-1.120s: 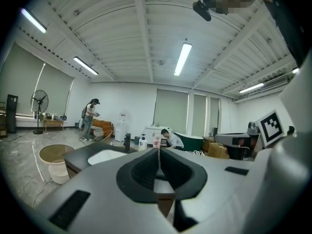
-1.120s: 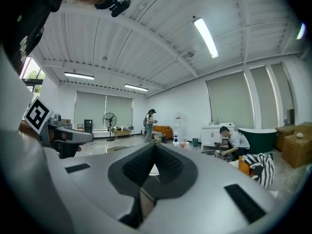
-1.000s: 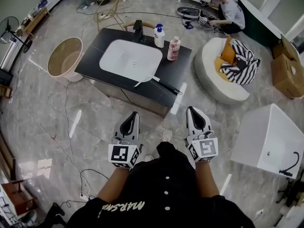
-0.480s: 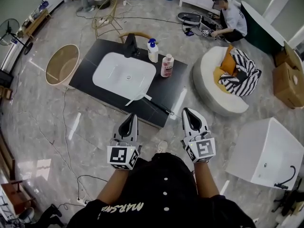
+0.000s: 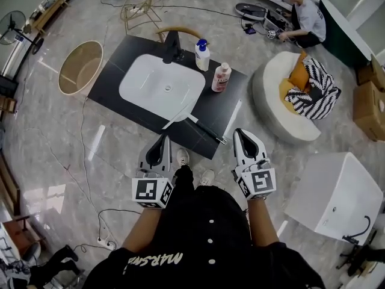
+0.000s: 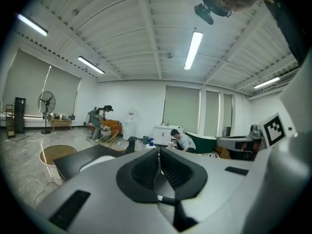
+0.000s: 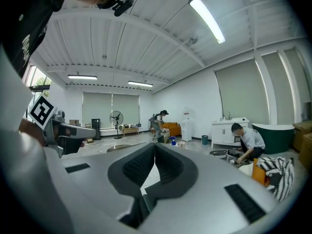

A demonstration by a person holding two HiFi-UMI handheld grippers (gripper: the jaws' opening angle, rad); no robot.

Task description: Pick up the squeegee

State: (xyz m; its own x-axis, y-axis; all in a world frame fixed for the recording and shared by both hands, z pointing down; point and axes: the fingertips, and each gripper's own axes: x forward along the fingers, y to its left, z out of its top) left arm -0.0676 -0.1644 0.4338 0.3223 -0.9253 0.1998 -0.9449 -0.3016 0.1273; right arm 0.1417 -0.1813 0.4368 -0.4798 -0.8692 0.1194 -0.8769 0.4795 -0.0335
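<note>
The squeegee [image 5: 196, 124] lies flat on the black countertop [image 5: 129, 53], untouched. Its pale blade end is at the near rim of the white basin [image 5: 161, 86], and its dark handle runs toward the counter's near right corner. Both tools are short of it: the left gripper [image 5: 162, 142] and the right gripper [image 5: 244, 139] hang by the counter's near edge, each with its jaws clenched together on nothing. This reads as the approach. The next move likely calls for parting the right jaws, which are nearer the handle, and lining them across it. Behind the basin stand a black faucet [image 5: 172, 46], a pump bottle [image 5: 203, 55] and a pinkish bottle [image 5: 221, 77]. Around lie a glossy marbled floor [image 5: 54, 143] strewn with cables, a round tub [image 5: 80, 67], a white sofa [image 5: 274, 101] and a seated person [image 5: 305, 18].
</note>
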